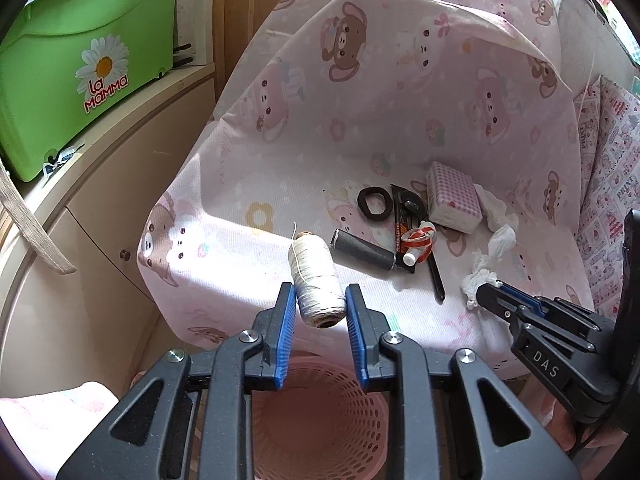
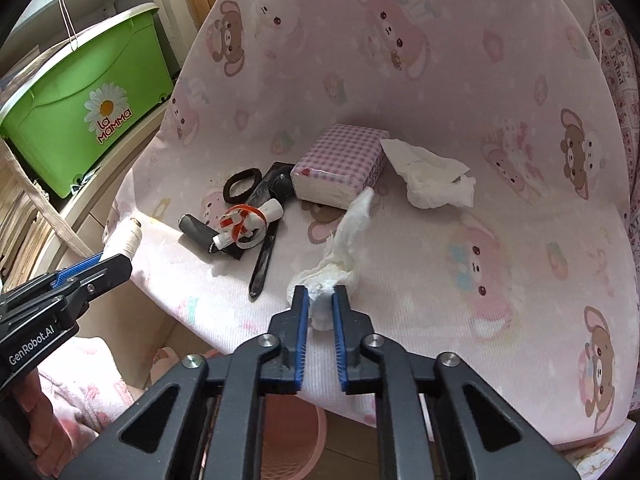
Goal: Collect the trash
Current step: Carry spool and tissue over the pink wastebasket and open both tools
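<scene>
My left gripper [image 1: 320,300] is shut on a spool of white thread [image 1: 316,272], held at the front corner of the pink cartoon-print bed [image 1: 360,120], just above a pink perforated basket [image 1: 320,420]. My right gripper [image 2: 320,300] is shut on the near end of a twisted white tissue [image 2: 348,240] that trails back across the sheet. In the left wrist view the right gripper [image 1: 486,294] pinches that tissue [image 1: 476,276] at the right. In the right wrist view the left gripper [image 2: 112,260] holds the spool [image 2: 130,240] at the left edge.
On the bed lie a checked tissue pack [image 2: 340,164], a second crumpled tissue [image 2: 432,180], a black hair tie [image 2: 242,186], a grey cylinder [image 2: 196,230], a red-and-white ribbon on a small tube [image 2: 244,220] and a black pen [image 2: 262,264]. A green storage box [image 1: 80,60] sits on a cabinet at the left.
</scene>
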Demonstrator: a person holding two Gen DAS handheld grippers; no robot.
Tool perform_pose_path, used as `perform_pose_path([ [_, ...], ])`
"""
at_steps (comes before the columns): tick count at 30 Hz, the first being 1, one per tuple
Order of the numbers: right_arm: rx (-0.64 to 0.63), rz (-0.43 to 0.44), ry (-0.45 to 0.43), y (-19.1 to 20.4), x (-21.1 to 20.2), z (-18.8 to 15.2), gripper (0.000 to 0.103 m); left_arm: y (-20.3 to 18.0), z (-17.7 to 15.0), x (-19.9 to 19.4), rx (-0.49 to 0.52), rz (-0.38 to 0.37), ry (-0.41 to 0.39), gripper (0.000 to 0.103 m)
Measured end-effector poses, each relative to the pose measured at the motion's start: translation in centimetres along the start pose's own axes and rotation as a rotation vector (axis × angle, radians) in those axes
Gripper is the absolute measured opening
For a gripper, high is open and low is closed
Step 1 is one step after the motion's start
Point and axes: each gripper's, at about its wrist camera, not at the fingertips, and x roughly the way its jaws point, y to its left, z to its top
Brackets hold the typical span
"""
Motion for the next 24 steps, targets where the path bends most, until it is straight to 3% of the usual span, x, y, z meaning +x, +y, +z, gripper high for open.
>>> perform_pose_path([
  [8, 0.034, 0.133, -0.093, -0.7, -3.9, -0.2, 0.003, 1.0, -0.7, -2.9, 0.016, -0.007, -0.053, 0.024],
  [14, -0.023, 0.136, -0.110, 0.6, -5.5, -1.2, 0.003, 1.7, -1.3, -3.6, 0.020, -0.023, -0.046, 0.024],
  [18, -0.086, 0.152, -0.121, 2.1, -6.8, -2.0, 0.003, 2.1, -1.8, -3.2, 0.004, -0.053, 0.004, 0.024],
  [24, -0.166, 0.188, -0.070, 4.5, -6.8, -4.0, 0.003, 1.7, -3.9, -1.3, 0.047, -0.027, 0.157, 0.024],
])
